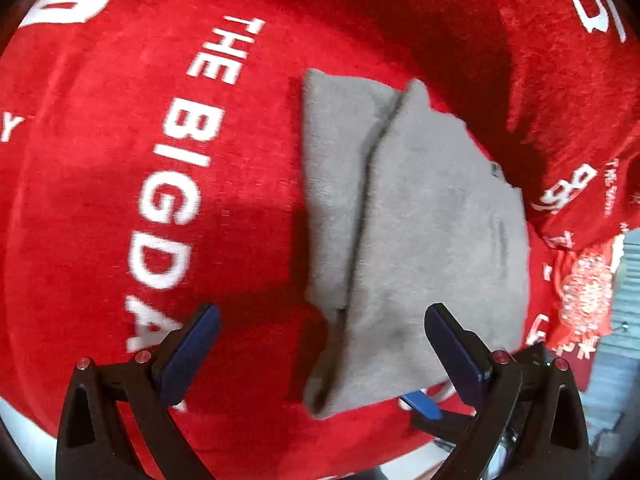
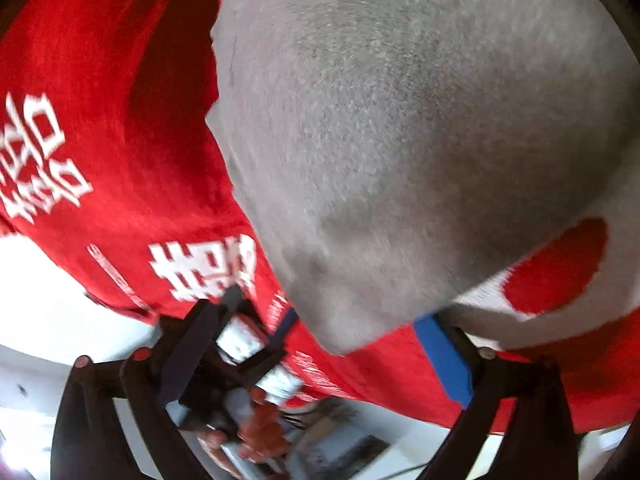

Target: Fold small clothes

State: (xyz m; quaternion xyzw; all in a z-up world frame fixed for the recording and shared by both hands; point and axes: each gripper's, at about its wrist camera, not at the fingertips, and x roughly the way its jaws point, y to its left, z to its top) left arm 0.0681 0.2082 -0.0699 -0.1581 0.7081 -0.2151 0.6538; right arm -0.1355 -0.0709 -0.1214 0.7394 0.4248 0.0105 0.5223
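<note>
Garment: grey cloth is lying folded on the red printed cover, one layer overlapping another along a diagonal edge running from the far side toward the camera.
Surface: the red printed cover is spreading across the counter, showing white lettering "THE BIG DA" to the left of the cloth; whether the counter itself is visible cannot be told.
Left gripper: the left gripper is hovering with its jaws spread wide, one blue-padded finger on each side of the cloth's near end, gripping nothing; whether the pads are touching fabric cannot be told.
Right gripper: the right gripper is sitting at the cloth's near corner with its jaws apart; the blue pad is lying just under the grey edge, and no grip on the fabric is showing.
Right gripper, left view: a blue fingertip is poking out from beneath the cloth's near edge.
Right view: grey cloth is filling most of the frame, blurred.
</note>
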